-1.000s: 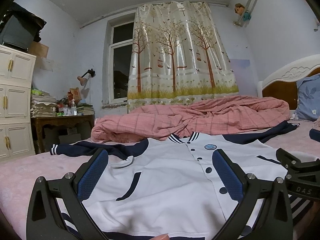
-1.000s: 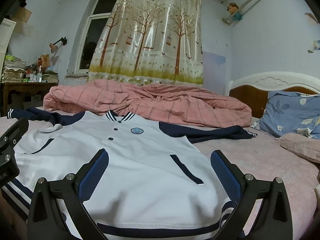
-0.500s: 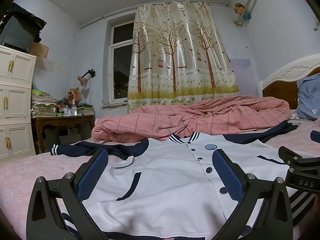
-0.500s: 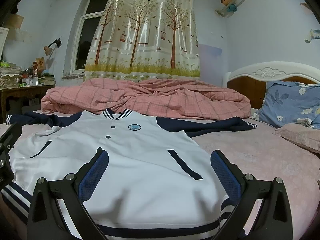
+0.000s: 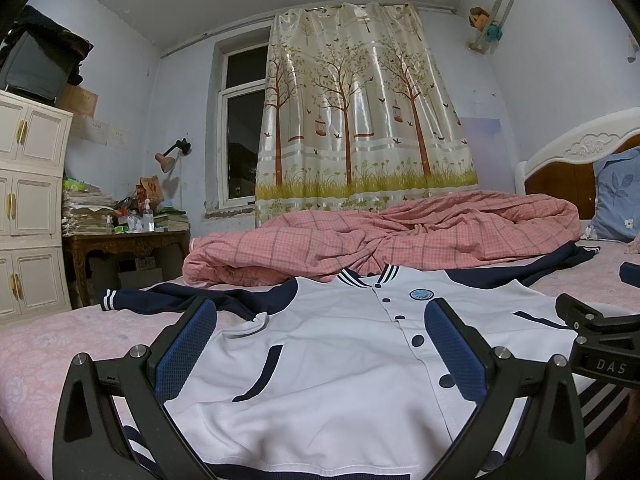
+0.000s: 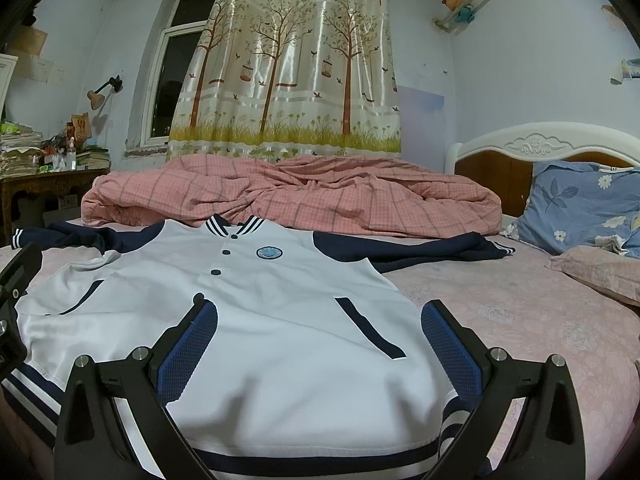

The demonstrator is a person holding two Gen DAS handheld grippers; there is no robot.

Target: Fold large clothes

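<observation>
White baseball jacket with navy sleeves (image 6: 280, 320): flat, sleeves outspread on pink bed (image 6: 540, 320), ready for folding. My left claw (image 5: 320, 344) and right claw (image 6: 318, 344) spread over its near hem, seemingly not touching.

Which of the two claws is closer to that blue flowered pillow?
Right. The right gripper sits over the jacket's pillow-side half, pillow just beyond; the left gripper is farther along the hem.

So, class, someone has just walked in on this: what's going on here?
A person holds a hand-held gripper in each hand over a white and navy jacket spread flat, front up, on a pink bed. The left hand-held gripper and the right hand-held gripper both hover open near the hem, gripping nothing. No fold has been made yet; both sleeves lie stretched out sideways.
</observation>
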